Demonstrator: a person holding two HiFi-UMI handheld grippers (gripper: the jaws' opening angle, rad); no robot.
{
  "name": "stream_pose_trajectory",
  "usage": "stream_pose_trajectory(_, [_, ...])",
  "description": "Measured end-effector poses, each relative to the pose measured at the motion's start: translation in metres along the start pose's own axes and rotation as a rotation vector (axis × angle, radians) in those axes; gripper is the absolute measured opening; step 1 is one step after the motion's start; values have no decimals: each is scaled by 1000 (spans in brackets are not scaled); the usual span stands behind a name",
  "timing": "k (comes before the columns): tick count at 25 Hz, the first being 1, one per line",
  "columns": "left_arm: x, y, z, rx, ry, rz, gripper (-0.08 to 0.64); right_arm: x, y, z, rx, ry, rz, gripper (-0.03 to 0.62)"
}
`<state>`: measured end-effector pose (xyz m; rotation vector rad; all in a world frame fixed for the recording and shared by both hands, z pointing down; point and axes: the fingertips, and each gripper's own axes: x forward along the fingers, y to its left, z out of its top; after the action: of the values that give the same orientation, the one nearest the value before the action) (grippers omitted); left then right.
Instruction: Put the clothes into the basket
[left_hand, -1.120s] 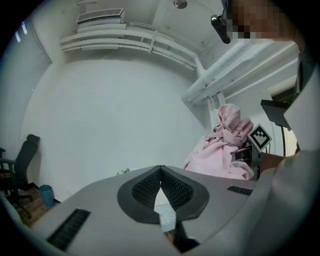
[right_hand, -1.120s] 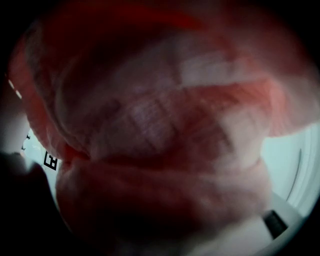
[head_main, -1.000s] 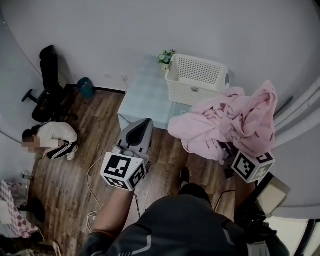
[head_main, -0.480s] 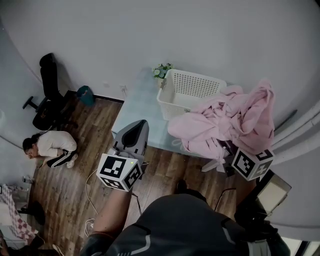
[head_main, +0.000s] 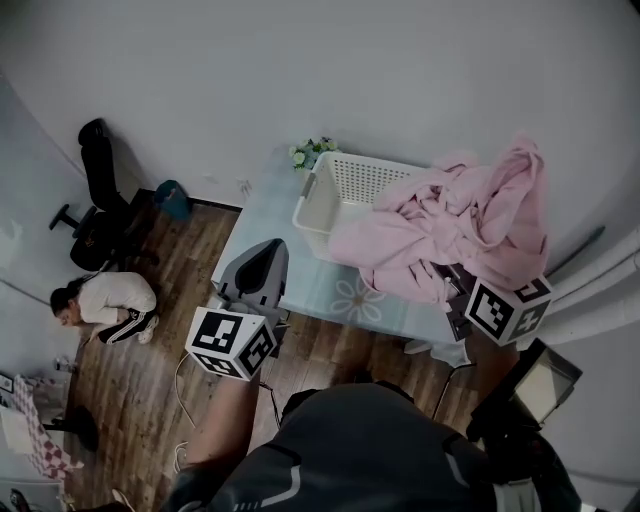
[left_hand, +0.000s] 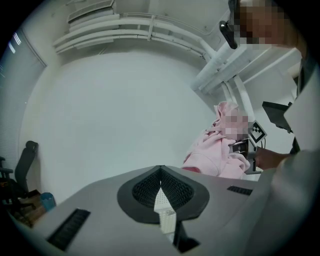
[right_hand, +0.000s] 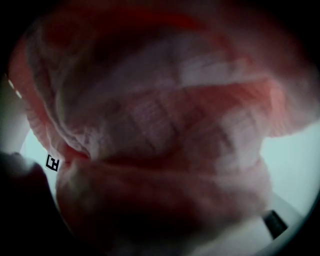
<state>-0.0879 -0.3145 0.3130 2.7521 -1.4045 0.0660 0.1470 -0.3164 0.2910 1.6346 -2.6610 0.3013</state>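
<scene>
Crouching on the wooden floor (head_main: 135, 385) at the far left, a person in a pale top (head_main: 105, 300) is keeping low, and a black office chair (head_main: 95, 195) is standing near them by the wall. The left gripper (head_main: 268, 250) is hovering over the near left edge of the pale blue table (head_main: 310, 295) and pointing toward the wall; its own view is showing the jaws meeting at their tips with nothing between them. The white basket (head_main: 322, 200) is sitting on the table, with a small potted plant (head_main: 312, 152) just behind its left corner. The pink clothes (head_main: 450, 225) are hanging in a bulky bundle over the basket's right end and the table beside it. The right gripper (head_main: 460, 290) is clamping that bundle from the near side, its jaws standing wide around the thick cloth, which is filling the right gripper view
</scene>
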Motion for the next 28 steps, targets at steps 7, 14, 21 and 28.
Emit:
stream_pose_trajectory(7, [-3,0,5,22,-22,26,9,-1,-2,1,-29,4,4,318])
stream_pose_trajectory(14, [12,-5,4,20,-30,-24,9,4,-4,3,-74,27,-8,318])
stream_pose_trajectory(21, [140,98,15,-13,-2,-23,9,166,-76,19,-114,142,3,318])
stream_pose_trajectory(28, [160,118,7,22,29,-45,9,211,-91,-26,-184,268,16,318])
